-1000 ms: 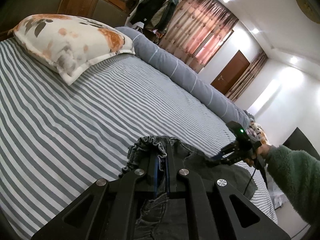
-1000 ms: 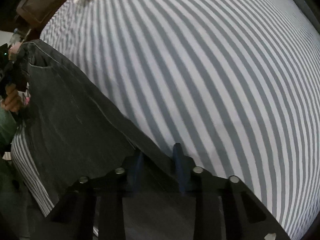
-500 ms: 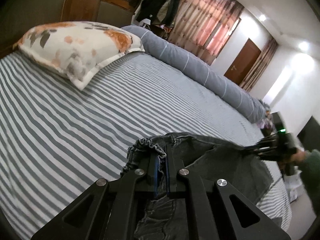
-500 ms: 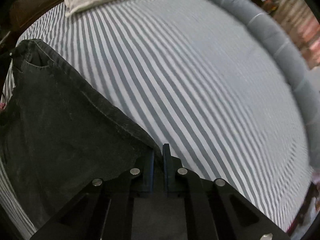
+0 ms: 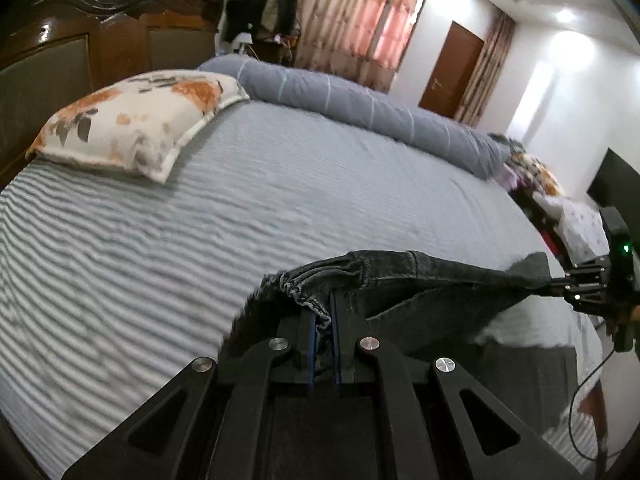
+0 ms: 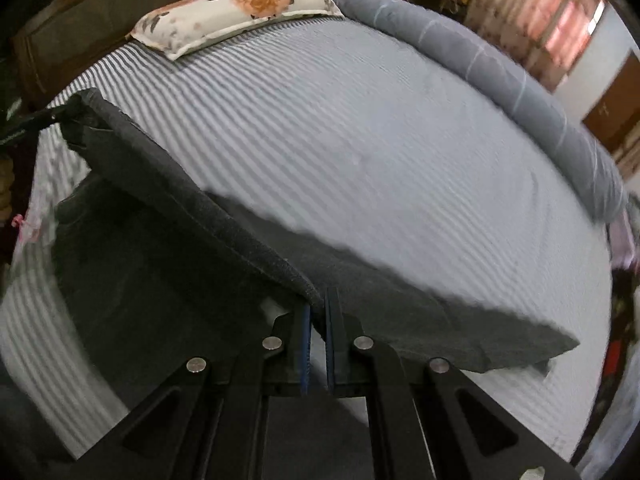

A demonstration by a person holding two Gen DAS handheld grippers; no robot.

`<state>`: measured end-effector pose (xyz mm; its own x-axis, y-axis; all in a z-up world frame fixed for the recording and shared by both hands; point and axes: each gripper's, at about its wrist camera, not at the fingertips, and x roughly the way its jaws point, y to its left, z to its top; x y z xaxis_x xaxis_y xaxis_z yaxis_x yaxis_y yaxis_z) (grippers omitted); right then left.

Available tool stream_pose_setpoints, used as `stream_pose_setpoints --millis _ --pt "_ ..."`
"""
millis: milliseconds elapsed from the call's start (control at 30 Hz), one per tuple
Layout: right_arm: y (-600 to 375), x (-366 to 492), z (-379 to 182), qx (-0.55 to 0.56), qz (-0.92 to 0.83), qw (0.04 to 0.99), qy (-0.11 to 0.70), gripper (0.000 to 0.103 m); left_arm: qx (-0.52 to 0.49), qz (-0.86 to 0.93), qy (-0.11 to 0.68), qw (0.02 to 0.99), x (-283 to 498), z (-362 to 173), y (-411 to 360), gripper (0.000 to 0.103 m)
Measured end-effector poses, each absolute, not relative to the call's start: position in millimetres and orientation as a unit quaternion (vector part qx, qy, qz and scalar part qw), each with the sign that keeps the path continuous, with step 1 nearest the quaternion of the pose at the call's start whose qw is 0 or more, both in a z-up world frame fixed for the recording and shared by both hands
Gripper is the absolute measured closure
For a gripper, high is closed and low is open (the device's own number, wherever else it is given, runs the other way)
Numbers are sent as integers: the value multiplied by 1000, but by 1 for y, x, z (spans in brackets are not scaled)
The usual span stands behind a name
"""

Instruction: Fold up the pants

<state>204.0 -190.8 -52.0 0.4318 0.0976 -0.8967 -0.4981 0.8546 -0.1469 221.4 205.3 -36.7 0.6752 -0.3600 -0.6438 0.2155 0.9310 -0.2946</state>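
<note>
Both hand-held grippers, left (image 5: 323, 312) and right (image 6: 317, 312), clamping pants (image 5: 420, 276) edge taut, bed (image 5: 200, 240) open beyond

Left gripper (image 5: 323, 320) clamped, right gripper (image 6: 317, 312) clamped, both raised.

Bedroom. Striped bed (image 5: 200, 240) fills centre; carved wooden headboard (image 5: 100, 40) at 10 o'clock, floral pillow (image 5: 136, 128) below it. Grey bolster (image 5: 360, 108) along the far edge. Pink curtains (image 5: 360, 20) at 12 o'clock, brown door (image 5: 452, 72) at 1 o'clock, white walls (image 5: 580, 92), ceiling spotlights (image 5: 564, 16) lit.
</note>
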Motion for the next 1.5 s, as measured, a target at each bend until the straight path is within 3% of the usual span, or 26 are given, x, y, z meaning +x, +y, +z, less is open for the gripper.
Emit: stream_pose_setpoints --millis 333,533,633,700,800,933,1033,1167,1500 --pt "-207 107 -121 -149 164 812 540 99 -90 -121 479 864 163 -92 204 91" --pt "-205 92 -152 -124 152 808 555 98 -81 -91 540 833 139 -119 205 80" --pt "-202 90 -160 -126 142 811 554 96 -123 -91 563 812 128 -126 211 79" --pt "-202 88 -160 -111 134 819 547 92 -163 -94 574 797 123 -128 217 68" --pt "-202 85 -154 -84 116 831 537 91 -224 -91 575 782 117 -129 224 63" --pt "-201 73 -147 -77 98 841 526 76 -283 -99 562 771 109 -124 227 59" --pt "-204 68 -144 -57 103 845 522 76 -325 -115 557 756 111 -124 218 49" --pt "-197 66 -147 -51 93 843 528 76 -329 -109 560 752 113 -130 204 49" --pt "-228 35 -155 127 118 818 548 75 -381 -102 548 737 124 -146 208 49"
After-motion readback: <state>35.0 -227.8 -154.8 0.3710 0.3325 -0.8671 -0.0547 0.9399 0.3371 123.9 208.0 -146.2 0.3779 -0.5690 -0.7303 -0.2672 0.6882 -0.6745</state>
